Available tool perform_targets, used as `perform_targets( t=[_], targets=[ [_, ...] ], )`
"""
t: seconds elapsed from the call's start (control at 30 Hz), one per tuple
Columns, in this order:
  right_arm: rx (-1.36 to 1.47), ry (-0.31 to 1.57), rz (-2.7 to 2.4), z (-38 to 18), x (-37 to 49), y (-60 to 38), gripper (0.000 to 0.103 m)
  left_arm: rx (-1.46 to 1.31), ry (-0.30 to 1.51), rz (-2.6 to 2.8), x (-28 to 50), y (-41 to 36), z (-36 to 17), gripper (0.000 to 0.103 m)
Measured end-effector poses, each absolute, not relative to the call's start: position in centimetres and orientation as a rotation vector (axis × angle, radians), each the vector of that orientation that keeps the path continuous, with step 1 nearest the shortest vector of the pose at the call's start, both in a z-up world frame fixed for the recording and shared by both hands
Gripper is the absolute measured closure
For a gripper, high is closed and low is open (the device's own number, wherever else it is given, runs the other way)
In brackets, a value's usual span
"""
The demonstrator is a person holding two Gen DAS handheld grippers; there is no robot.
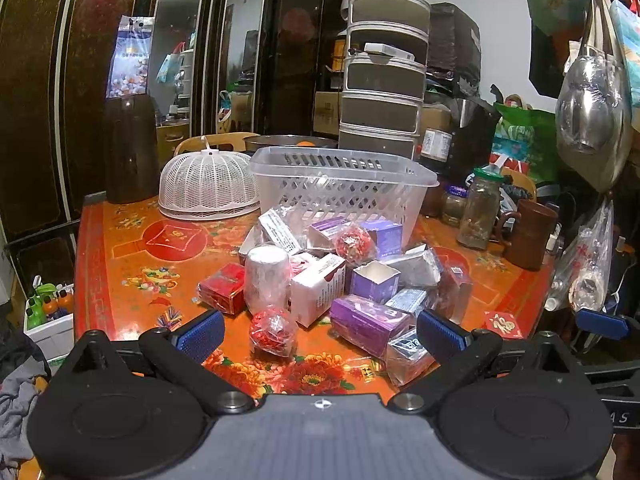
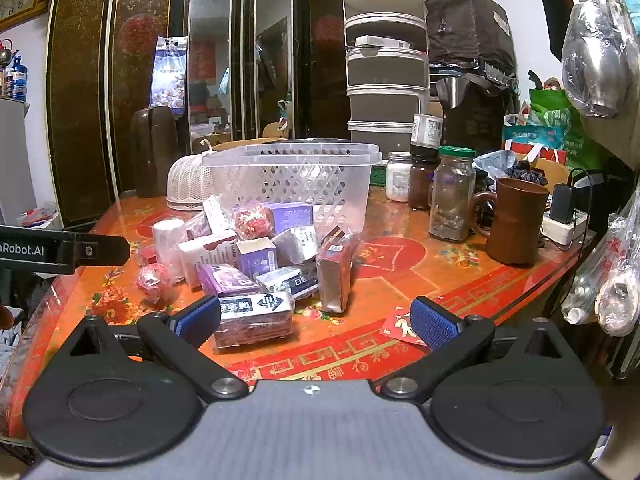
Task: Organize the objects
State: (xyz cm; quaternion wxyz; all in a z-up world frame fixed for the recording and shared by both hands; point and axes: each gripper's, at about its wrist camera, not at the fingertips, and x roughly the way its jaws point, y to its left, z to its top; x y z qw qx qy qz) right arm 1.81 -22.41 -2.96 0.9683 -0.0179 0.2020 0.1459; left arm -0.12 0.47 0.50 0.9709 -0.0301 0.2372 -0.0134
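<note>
A pile of small boxes and wrapped packets (image 1: 340, 272) lies on the red floral table (image 1: 132, 264), in front of a clear plastic basket (image 1: 340, 184). It holds purple boxes (image 1: 366, 322), a red box (image 1: 222, 288), a white box (image 1: 318, 290) and red foil balls (image 1: 274, 330). My left gripper (image 1: 320, 334) is open and empty, just short of the pile's near edge. In the right wrist view the pile (image 2: 256, 256) and basket (image 2: 296, 180) sit ahead to the left. My right gripper (image 2: 316, 320) is open and empty, with a dark wrapped packet (image 2: 256, 316) by its left finger.
A white mesh food cover (image 1: 208, 184) stands left of the basket. Glass jars (image 2: 452, 196) and a brown mug (image 2: 516, 220) stand at the right. A red envelope (image 2: 402, 326) lies near the table's front edge. Stacked grey containers (image 1: 382, 72) rise behind. Bags hang at the far right.
</note>
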Motion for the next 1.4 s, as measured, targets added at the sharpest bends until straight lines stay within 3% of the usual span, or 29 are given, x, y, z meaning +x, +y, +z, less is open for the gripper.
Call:
perform_targets(
  t=[0.9, 1.4],
  targets=[
    [-0.011, 0.413, 0.381, -3.5, 1.8, -21.9, 0.000, -0.064, 0.498, -0.012, 0.4, 1.6, -0.7, 0.000],
    [-0.053, 0.443, 0.456, -7.3, 4.6, -19.0, 0.000, -0.033, 0.604, -0.055, 4.3, 4.6, -5.2, 0.005]
  ],
)
